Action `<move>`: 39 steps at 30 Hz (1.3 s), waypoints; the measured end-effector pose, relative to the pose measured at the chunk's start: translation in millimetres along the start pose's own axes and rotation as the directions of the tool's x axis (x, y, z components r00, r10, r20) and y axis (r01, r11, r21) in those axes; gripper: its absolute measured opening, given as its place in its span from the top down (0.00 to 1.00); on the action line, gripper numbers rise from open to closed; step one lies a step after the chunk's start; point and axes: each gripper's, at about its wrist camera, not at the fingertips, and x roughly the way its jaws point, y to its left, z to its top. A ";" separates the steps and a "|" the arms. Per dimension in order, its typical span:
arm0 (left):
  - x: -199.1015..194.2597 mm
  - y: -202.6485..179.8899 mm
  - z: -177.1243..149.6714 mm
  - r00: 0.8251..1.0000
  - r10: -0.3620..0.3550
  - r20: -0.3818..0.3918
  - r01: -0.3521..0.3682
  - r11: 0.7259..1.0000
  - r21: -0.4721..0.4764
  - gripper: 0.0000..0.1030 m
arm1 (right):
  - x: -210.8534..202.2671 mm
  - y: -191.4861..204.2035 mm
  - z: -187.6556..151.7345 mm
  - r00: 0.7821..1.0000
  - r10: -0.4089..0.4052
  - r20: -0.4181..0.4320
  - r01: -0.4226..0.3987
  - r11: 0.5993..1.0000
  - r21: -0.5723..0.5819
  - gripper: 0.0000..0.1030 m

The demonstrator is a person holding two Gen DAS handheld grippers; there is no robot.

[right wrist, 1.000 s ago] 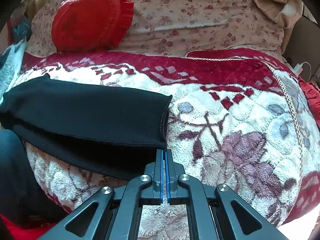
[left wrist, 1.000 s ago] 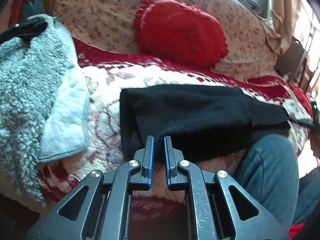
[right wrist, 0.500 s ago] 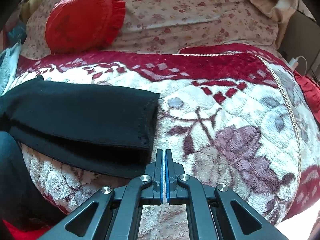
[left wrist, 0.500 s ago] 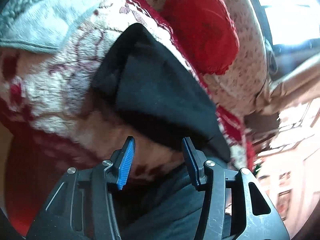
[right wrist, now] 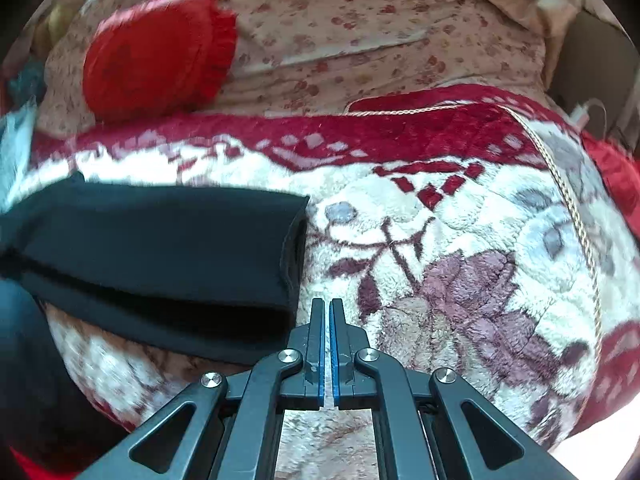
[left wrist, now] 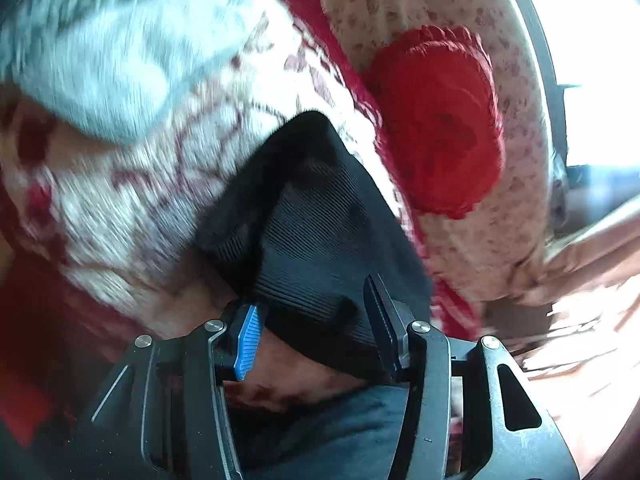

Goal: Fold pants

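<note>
The black pants (left wrist: pixel 320 216) lie folded lengthwise on the plush blanket (right wrist: pixel 440 240). In the left wrist view my left gripper (left wrist: pixel 314 300) is rolled sideways. Its jaws are closing around the ribbed waistband end, and the blue pad (left wrist: pixel 248 336) stands apart from the cloth. In the right wrist view the pants (right wrist: pixel 160 240) reach from the left edge to a leg hem near the middle. My right gripper (right wrist: pixel 327 304) is shut on nothing, just right of that hem's near corner.
A red ruffled cushion (right wrist: pixel 156 52) leans on the floral quilt (right wrist: pixel 360 20) at the back. A grey-blue fleece (left wrist: pixel 100 48) lies left of the pants. A person's jeans-clad leg (left wrist: pixel 320 432) is at the blanket's near edge. A cord (right wrist: pixel 576 216) crosses the blanket's right side.
My left gripper has opened, rolled sideways and moved onto the pants' waistband end; its jaws are narrower than half a second ago. The right gripper stays shut, with the hem now slightly left of it.
</note>
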 end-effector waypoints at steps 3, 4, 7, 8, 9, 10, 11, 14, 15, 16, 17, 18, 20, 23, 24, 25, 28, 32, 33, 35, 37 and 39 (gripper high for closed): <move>5.4 -12.8 -4.7 0.999 0.052 -0.016 -0.050 0.993 0.108 0.92 | -6.5 -25.7 -5.5 0.991 0.122 0.047 -0.130 0.962 0.242 0.98; 6.2 -15.0 -5.9 0.998 0.061 -0.013 -0.059 0.990 0.125 0.95 | -8.7 -31.4 -9.7 0.984 0.163 0.069 -0.177 0.936 0.305 0.98; 5.1 -26.7 -10.7 0.993 0.116 0.030 -0.120 0.969 0.215 0.96 | -9.1 -45.6 -28.4 0.930 0.330 0.163 -0.367 0.794 0.484 0.95; 6.8 -28.1 -12.2 0.991 0.126 0.039 -0.132 0.962 0.241 0.96 | -5.1 -46.4 -33.3 0.904 0.385 0.184 -0.421 0.740 0.525 0.90; 7.2 -32.7 -14.3 0.987 0.151 0.062 -0.163 0.945 0.283 0.96 | 1.8 -45.1 -40.5 0.869 0.450 0.206 -0.481 0.669 0.567 0.87; 7.7 -38.1 -17.0 0.980 0.178 0.094 -0.199 0.923 0.331 0.96 | 9.0 -42.8 -45.2 0.836 0.502 0.222 -0.524 0.609 0.596 0.81; 9.2 -41.3 -19.3 0.974 0.192 0.118 -0.222 0.906 0.361 0.96 | 17.6 -40.4 -48.1 0.798 0.550 0.247 -0.566 0.540 0.623 0.81; 10.4 -50.2 -23.8 0.959 0.216 0.182 -0.275 0.856 0.437 0.96 | 25.9 -34.4 -45.1 0.779 0.571 0.258 -0.580 0.500 0.644 0.78; 10.7 -51.0 -23.3 0.958 0.217 0.189 -0.281 0.850 0.446 0.96 | 28.5 -33.7 -44.2 0.790 0.563 0.243 -0.562 0.504 0.656 0.78; 12.1 -48.6 -21.2 0.958 0.217 0.188 -0.280 0.852 0.442 0.96 | 31.8 -33.1 -44.5 0.802 0.552 0.229 -0.540 0.505 0.673 0.77; 13.4 -45.8 -18.7 0.959 0.217 0.185 -0.278 0.856 0.437 0.96 | 33.9 -33.0 -45.2 0.808 0.546 0.220 -0.527 0.503 0.685 0.77; 13.4 -43.7 -15.9 0.959 0.217 0.183 -0.276 0.860 0.429 0.96 | 36.0 -34.3 -45.7 0.815 0.539 0.214 -0.515 0.502 0.695 0.77; 12.0 -39.7 -11.2 0.960 0.216 0.180 -0.274 0.863 0.424 0.96 | 40.6 -38.8 -44.3 0.825 0.522 0.219 -0.502 0.498 0.707 0.77; 10.8 -41.2 -7.1 0.961 0.214 0.174 -0.270 0.862 0.429 0.96 | 51.1 -42.4 -39.9 0.824 0.529 0.203 -0.496 0.498 0.711 0.78; 9.3 -42.7 -6.3 0.961 0.213 0.174 -0.269 0.860 0.433 0.96 | 51.8 -40.9 -35.8 0.826 0.530 0.190 -0.494 0.520 0.697 0.83; 8.5 -44.1 -4.6 0.962 0.211 0.176 -0.268 0.858 0.438 0.96 | 48.7 -38.6 -31.7 0.834 0.522 0.181 -0.492 0.552 0.674 0.97; -2.9 -43.8 2.3 0.964 0.187 0.191 -0.255 0.860 0.442 0.96 | 27.6 -32.1 -25.9 0.847 0.491 0.206 -0.503 0.613 0.609 0.97; -1.0 -29.1 7.1 0.954 0.229 0.194 -0.292 0.854 0.430 0.96 | 19.8 -25.0 -39.2 0.856 0.484 0.184 -0.484 0.623 0.614 0.97; 7.1 -21.9 6.7 0.952 0.253 0.175 -0.305 0.850 0.430 0.96 | 24.8 -24.3 -44.0 0.861 0.483 0.158 -0.465 0.623 0.629 0.97; 17.4 -14.4 3.5 0.946 0.276 0.168 -0.323 0.835 0.445 0.96 | 38.3 -24.1 -48.5 0.872 0.480 0.096 -0.420 0.634 0.650 0.97; 15.7 -16.8 0.9 0.943 0.272 0.190 -0.330 0.826 0.456 0.96 | 38.1 -25.9 -49.2 0.875 0.474 0.096 -0.414 0.630 0.657 0.97; 14.9 -16.7 1.1 0.946 0.269 0.181 -0.323 0.828 0.459 0.96 | 34.5 -26.5 -46.0 0.879 0.463 0.110 -0.415 0.633 0.653 0.97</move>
